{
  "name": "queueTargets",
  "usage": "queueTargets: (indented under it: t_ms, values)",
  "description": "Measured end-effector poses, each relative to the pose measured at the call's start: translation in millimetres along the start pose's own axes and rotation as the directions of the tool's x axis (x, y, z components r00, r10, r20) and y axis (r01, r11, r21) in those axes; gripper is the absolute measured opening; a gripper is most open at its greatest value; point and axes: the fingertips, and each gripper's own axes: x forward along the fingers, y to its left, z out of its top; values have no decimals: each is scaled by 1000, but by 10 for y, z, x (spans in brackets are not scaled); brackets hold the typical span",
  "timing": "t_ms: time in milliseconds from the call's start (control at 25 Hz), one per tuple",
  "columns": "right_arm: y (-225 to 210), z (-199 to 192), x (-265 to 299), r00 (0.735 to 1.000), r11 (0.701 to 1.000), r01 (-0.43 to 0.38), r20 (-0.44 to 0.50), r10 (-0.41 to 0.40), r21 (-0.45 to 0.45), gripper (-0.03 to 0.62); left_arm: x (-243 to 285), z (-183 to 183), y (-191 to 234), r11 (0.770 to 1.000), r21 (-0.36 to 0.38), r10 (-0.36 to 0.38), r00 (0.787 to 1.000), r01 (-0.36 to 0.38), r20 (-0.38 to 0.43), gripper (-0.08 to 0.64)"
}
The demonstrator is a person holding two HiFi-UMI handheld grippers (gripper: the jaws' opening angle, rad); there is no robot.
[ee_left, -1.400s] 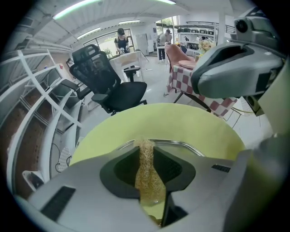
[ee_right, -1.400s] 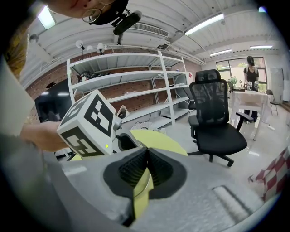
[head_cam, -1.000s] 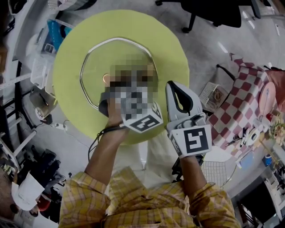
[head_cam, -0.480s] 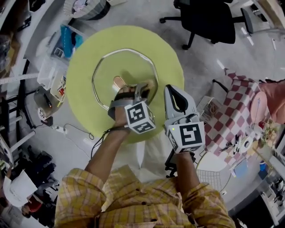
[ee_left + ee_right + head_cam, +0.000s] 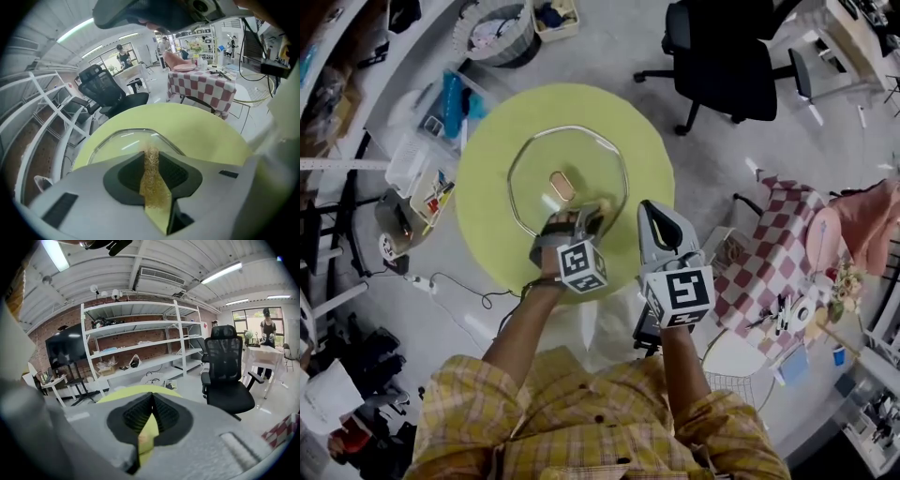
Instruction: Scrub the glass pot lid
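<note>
The glass pot lid (image 5: 581,159) lies flat on the round yellow-green table (image 5: 487,234), its tan knob (image 5: 561,186) near the middle. My left gripper (image 5: 592,216) hovers over the lid's near right rim, shut on a golden scourer pad (image 5: 152,180). In the left gripper view the pad fills the slit between the jaws of the left gripper (image 5: 151,152), and the lid (image 5: 124,140) curves just beyond them. My right gripper (image 5: 650,208) is held beside it at the table's right edge, shut with nothing in it. The right gripper view has the right gripper (image 5: 151,397) pointing out over the table's far side.
A black office chair (image 5: 727,56) stands beyond the table on the right. A red-checked table (image 5: 778,248) with small items is at the right. Storage boxes (image 5: 422,159) and a basket (image 5: 497,33) sit to the left and behind. A cable (image 5: 459,281) trails on the floor.
The left gripper with the scourer has slid back toward the lid's near rim. The right gripper has lifted. The head view has drawn back and shows more of the room.
</note>
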Motion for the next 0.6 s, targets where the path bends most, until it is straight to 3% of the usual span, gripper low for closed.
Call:
queueTargets:
  t_ms: [320, 480, 600]
  values:
    - [301, 12, -132, 999, 999, -30, -33, 29, -36, -2, -85, -118, -130, 998, -56, -10, 1000, 10, -3, 97]
    - [374, 131, -228, 999, 998, -32, -30, 30, -49, -2, -123, -186, -280, 995, -79, -57, 998, 56, -12, 97]
    - [439, 238, -300, 999, 997, -36, -24, 35, -67, -2, -191, -238, -391, 983, -145, -116, 993, 114, -7, 95]
